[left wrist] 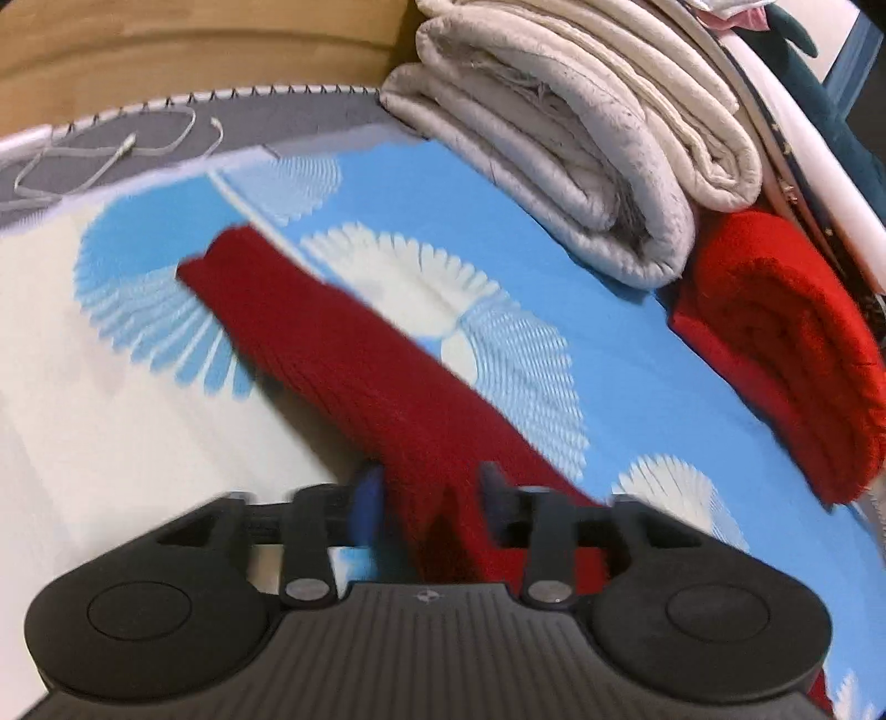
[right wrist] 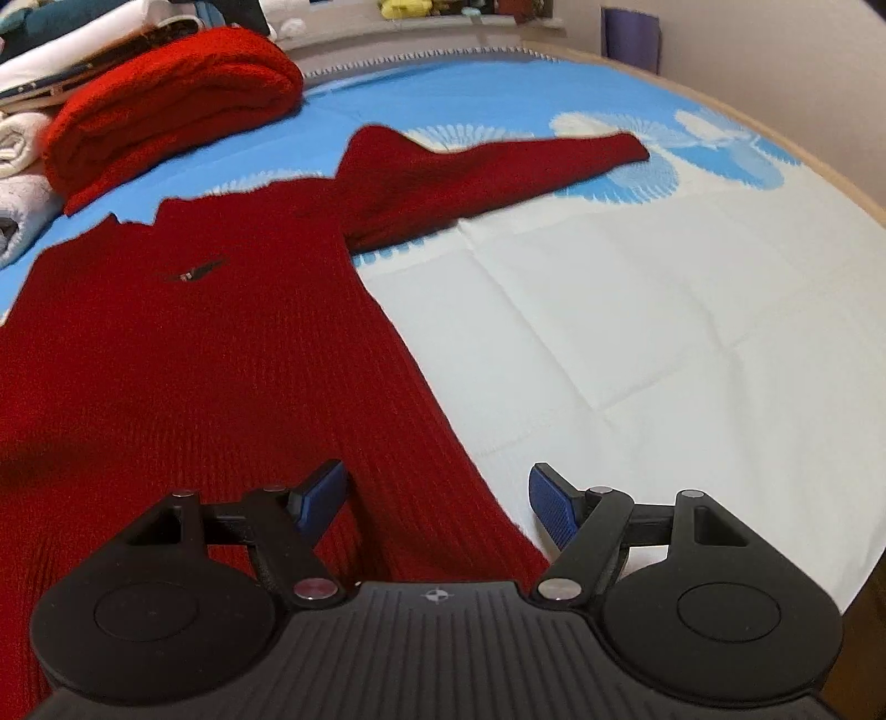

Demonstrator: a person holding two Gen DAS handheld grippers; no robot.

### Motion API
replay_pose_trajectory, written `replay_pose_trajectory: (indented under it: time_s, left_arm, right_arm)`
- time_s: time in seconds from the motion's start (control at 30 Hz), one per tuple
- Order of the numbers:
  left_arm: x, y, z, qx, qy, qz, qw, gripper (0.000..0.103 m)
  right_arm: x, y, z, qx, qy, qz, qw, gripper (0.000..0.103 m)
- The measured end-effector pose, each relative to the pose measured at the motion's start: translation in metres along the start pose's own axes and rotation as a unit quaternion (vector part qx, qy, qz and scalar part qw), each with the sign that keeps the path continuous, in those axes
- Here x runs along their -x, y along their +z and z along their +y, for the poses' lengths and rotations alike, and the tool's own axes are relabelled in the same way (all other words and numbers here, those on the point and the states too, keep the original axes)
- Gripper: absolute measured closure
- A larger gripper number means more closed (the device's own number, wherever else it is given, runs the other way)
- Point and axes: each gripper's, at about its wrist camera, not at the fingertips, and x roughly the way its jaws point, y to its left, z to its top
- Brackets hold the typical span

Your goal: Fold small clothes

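A dark red ribbed knit sweater lies flat on the blue-and-white patterned bed sheet, one sleeve stretched out to the right. My right gripper hovers open over the sweater's lower side edge, its blue pads clear of the cloth. In the left wrist view another sleeve runs diagonally across the sheet and passes between the fingers of my left gripper. Its jaws stand apart around the sleeve and the picture is blurred there.
A folded bright red blanket and a folded off-white quilt are stacked at the bed's side. A thin white cable lies on the grey mattress border by the wooden headboard. The bed's edge curves along the right.
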Motion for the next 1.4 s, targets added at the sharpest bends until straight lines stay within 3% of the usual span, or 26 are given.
replay_pose_trajectory:
  time_s: [0.1, 0.27, 0.43, 0.57, 0.63, 0.73, 0.83, 0.97, 1.03, 1.1, 1.2, 1.3, 1.4]
  left_arm:
    - [0.034, -0.016, -0.002, -0.025, -0.002, -0.005, 0.9997, 0.015]
    - [0.109, -0.053, -0.024, -0.120, -0.030, 0.023, 0.9920, 0.014]
    - [0.202, -0.136, -0.038, -0.222, -0.063, 0.033, 0.9726, 0.000]
    - [0.261, -0.214, -0.035, -0.293, -0.100, 0.048, 0.9497, 0.000]
    - [0.281, -0.252, -0.031, -0.331, -0.118, 0.056, 0.9345, 0.000]
    - [0.299, -0.302, -0.025, -0.391, -0.141, 0.069, 0.9070, 0.000]
    - [0.303, -0.337, -0.024, -0.437, -0.139, 0.067, 0.8862, 0.000]
    - [0.293, -0.376, -0.031, -0.515, -0.105, 0.074, 0.8477, 0.000]
    - [0.284, -0.392, -0.031, -0.538, -0.088, 0.089, 0.8337, 0.000]
    - [0.276, -0.403, -0.032, -0.550, -0.077, 0.104, 0.8251, 0.000]
    - [0.270, -0.403, -0.032, -0.544, -0.075, 0.098, 0.8303, 0.000]
    - [0.261, -0.392, -0.028, -0.508, -0.070, 0.113, 0.8511, 0.000]
    - [0.254, -0.383, -0.024, -0.484, -0.067, 0.120, 0.8643, 0.000]
  right_arm:
    - [0.007, 0.003, -0.004, -0.002, 0.013, -0.017, 1.000, 0.029]
    - [0.020, 0.002, -0.011, -0.002, 0.062, -0.031, 0.998, 0.029]
    - [0.024, -0.008, -0.013, 0.036, 0.113, 0.004, 0.993, 0.023]
    - [0.034, -0.023, -0.012, 0.091, 0.112, 0.007, 0.990, 0.021]
    - [0.039, -0.031, -0.014, 0.116, 0.109, 0.004, 0.987, 0.019]
    - [0.044, -0.046, -0.016, 0.167, 0.071, -0.011, 0.983, 0.016]
    - [0.051, -0.059, -0.018, 0.194, 0.070, -0.014, 0.978, 0.016]
    - [0.061, -0.075, -0.013, 0.227, 0.099, -0.008, 0.969, 0.013]
    - [0.064, -0.084, -0.008, 0.252, 0.092, -0.010, 0.963, 0.011]
    - [0.064, -0.091, -0.003, 0.279, 0.083, -0.005, 0.957, 0.009]
    - [0.054, -0.098, 0.002, 0.303, 0.056, 0.008, 0.951, 0.007]
    - [0.047, -0.098, 0.005, 0.300, 0.031, -0.008, 0.953, 0.001]
    - [0.043, -0.093, 0.009, 0.299, -0.019, -0.041, 0.953, 0.001]
